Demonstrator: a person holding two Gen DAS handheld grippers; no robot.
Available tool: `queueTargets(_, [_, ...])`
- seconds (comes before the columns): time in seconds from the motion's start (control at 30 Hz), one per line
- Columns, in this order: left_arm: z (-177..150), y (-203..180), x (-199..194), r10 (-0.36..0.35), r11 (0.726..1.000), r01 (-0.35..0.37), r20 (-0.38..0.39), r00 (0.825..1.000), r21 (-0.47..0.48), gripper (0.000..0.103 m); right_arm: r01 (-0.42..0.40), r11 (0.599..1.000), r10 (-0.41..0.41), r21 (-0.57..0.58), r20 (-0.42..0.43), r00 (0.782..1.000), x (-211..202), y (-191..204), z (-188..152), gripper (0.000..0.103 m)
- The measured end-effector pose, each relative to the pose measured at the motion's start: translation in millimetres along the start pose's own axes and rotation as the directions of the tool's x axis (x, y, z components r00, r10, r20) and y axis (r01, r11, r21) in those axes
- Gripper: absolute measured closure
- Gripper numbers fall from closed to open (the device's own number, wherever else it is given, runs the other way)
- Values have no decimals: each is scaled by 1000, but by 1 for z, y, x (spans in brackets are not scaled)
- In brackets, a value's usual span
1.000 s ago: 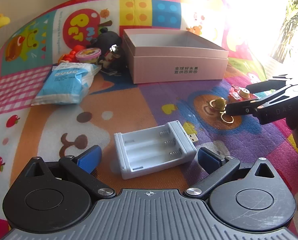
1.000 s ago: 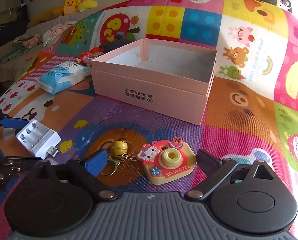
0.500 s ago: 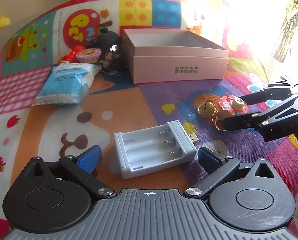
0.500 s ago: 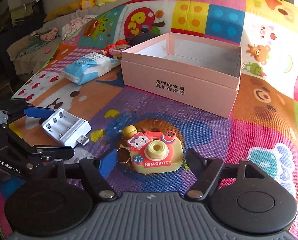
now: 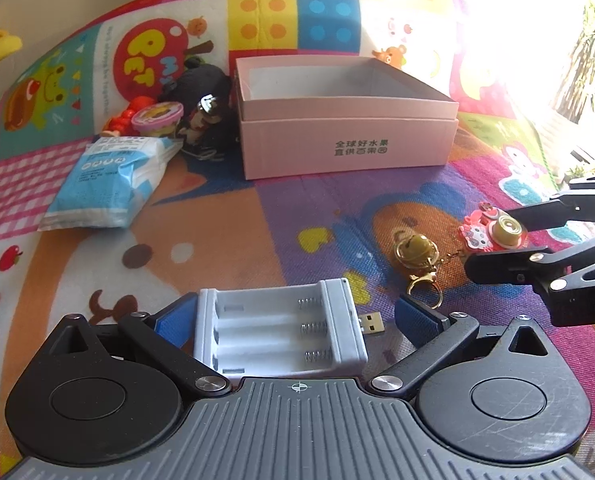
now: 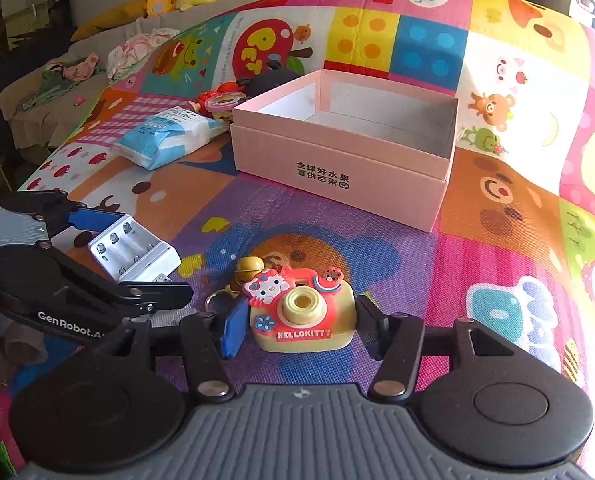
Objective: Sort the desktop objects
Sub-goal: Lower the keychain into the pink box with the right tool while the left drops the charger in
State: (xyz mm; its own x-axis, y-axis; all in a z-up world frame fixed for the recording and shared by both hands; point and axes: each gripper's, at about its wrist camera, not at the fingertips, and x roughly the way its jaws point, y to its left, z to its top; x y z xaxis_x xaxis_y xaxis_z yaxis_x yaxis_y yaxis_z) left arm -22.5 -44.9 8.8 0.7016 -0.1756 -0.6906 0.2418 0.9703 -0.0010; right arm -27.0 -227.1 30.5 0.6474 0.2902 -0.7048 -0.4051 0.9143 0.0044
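Both tongs pointed steeply down at the play mat (image 6: pixel 497 264). The right tongs (image 6: pixel 297 322) straddled the toy camera (image 6: pixel 303 312), which sat on the mat in front of the pink box (image 6: pixel 337 168). Its jaws had just been closing and stood about half open, the blue left pad (image 6: pixel 233 330) just beside the camera's side; whether either pad pressed on it could not be told. In the left wrist view the same tongs (image 5: pixel 497 240) reached in from the right, one finger on each side of the camera (image 5: pixel 493 232).

The left tongs (image 5: pixel 293 320) stood wide open around the white battery charger (image 5: pixel 281 332), which lay flat on the mat with its USB plug (image 5: pixel 371 322) towards the right finger; that finger stood clear of it, while the left one was just beside its end.

The camera's front read "HELLOKITTY". The left tongs' arm bore "GenRobot.A", cut off. The box carried two lines of Chinese characters, and the mat showed "PET". A gold bell (image 5: pixel 415 250) lay on a chain just beside the camera.
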Motion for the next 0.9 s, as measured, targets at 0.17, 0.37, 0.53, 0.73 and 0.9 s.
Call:
queueTargets(0.17, [-6,-1,-12,-28,999,28,14,1000,41,8,7,1000,-7,0,3,1000,-19,-2,-5,47])
queueTargets(0.37, [-9,-4,-33,-83,991,81,15,996,105,8,10,1000,-10,1,71,997,-54,-2,6,47])
queueTargets(0.53, [38,-9,-70,-95,983,59,206,974,174,8,23,1000,-23,5,222,975,-106,-10,48,47])
queueTargets(0.73, [102,-18,-52,-92,980,26,334,938,196,8,80,997,-82,20,339,937,-125,-30,100,47])
queueTargets(0.9, [135,-21,7,-118,984,70,309,944,163,8,142,989,-149,47,319,936,-88,-50,147,47])
